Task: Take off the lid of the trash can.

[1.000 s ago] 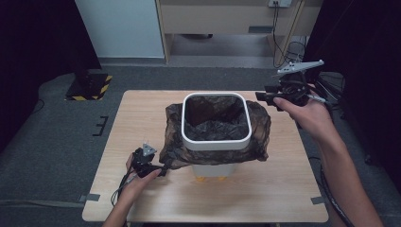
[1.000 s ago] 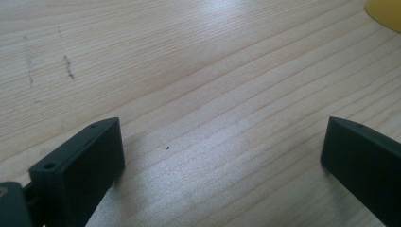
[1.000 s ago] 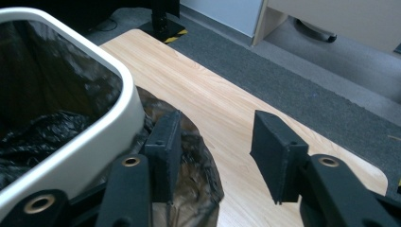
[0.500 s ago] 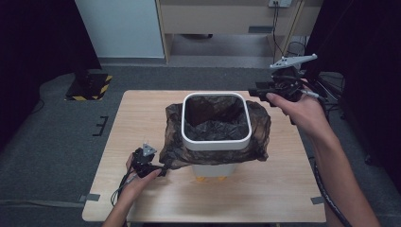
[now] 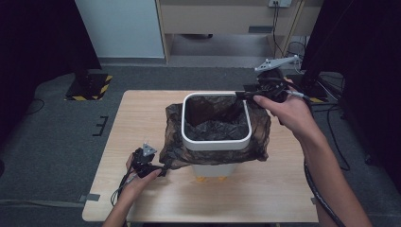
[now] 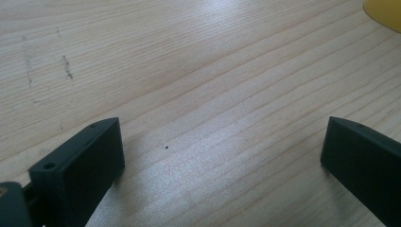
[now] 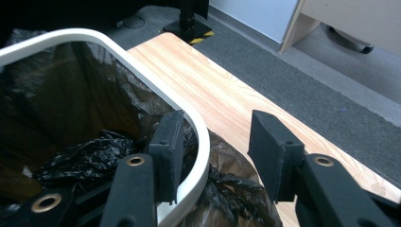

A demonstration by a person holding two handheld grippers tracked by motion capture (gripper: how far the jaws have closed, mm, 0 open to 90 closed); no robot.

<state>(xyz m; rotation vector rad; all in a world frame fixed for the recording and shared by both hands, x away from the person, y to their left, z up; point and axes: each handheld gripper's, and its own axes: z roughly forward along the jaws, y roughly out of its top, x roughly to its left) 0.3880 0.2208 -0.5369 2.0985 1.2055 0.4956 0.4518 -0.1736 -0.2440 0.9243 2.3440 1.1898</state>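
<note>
A white bin stands mid-table with a white rim ring (image 5: 216,142) and a black bag (image 5: 257,137) lining it and draped over its sides. My right gripper (image 5: 239,94) is at the rim's far right corner. In the right gripper view the rim (image 7: 142,71) and the bag (image 7: 80,156) lie between my right gripper's (image 7: 217,123) jaws, one jaw inside the bin and one outside. They have just been opening, and the outer jaw stands clear of the rim. My left gripper (image 5: 162,171) rests by the bag's near left corner, and its jaws (image 6: 222,156) are open over bare wood.
The wooden table (image 5: 142,118) has free room left and near of the bin. A yellow thing (image 6: 385,12) lies at the bin's foot. A stand with a striped base (image 5: 87,87) and cables (image 5: 331,101) are on the floor beyond.
My right gripper has moved left from beside the table's far right edge onto the rim's far right corner. The left gripper has stayed put.
</note>
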